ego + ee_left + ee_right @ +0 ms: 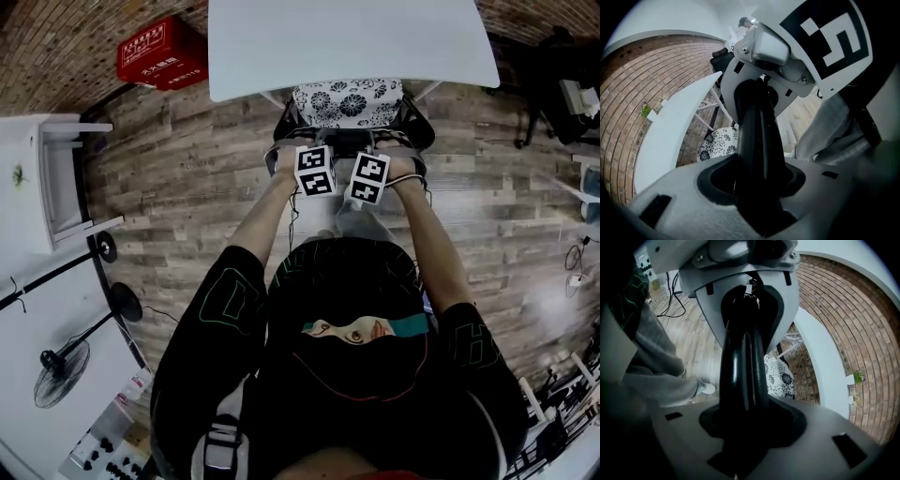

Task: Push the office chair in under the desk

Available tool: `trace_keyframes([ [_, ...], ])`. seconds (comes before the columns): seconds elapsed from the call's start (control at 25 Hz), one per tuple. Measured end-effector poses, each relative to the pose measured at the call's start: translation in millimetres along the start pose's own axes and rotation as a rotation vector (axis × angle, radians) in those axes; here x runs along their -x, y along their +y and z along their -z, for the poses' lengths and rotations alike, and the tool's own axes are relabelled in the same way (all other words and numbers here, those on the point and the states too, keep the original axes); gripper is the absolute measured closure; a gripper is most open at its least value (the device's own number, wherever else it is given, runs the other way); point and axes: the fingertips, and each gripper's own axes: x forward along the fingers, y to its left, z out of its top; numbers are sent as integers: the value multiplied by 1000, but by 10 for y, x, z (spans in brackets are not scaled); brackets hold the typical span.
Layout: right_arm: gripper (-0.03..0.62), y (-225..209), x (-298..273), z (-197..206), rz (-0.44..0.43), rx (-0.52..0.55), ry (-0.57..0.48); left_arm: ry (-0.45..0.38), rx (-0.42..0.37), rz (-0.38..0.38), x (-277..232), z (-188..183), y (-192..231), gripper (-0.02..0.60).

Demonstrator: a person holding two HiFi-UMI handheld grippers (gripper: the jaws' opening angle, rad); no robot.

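Now the office chair (349,103) stands on the plank floor (187,197), the front of its flower-patterned seat under the near edge of the white worktop (356,37) and its dark back toward the person. Both arms reach to that back. The left hand-held gripper (757,126) and the right hand-held gripper (743,366) sit side by side there. Each is narrow, jaws nearly together, with nothing visible between them.

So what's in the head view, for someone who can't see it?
From above, a person stretches both arms forward, with the left tool and right tool at the back of an office chair whose flowery cushion sits partly under a white desk. The floor is wooden, with a red box upper left.
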Motion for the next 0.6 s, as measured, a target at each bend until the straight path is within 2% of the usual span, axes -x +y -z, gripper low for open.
trace_keyframes([
  [0.16,433,-277,-90,57,15,3,-16,19,10,-41,-73,-17,307,410],
  [0.6,418,-827,-230,104,51,5,-47,63,43,-64,-192,28,815,414],
])
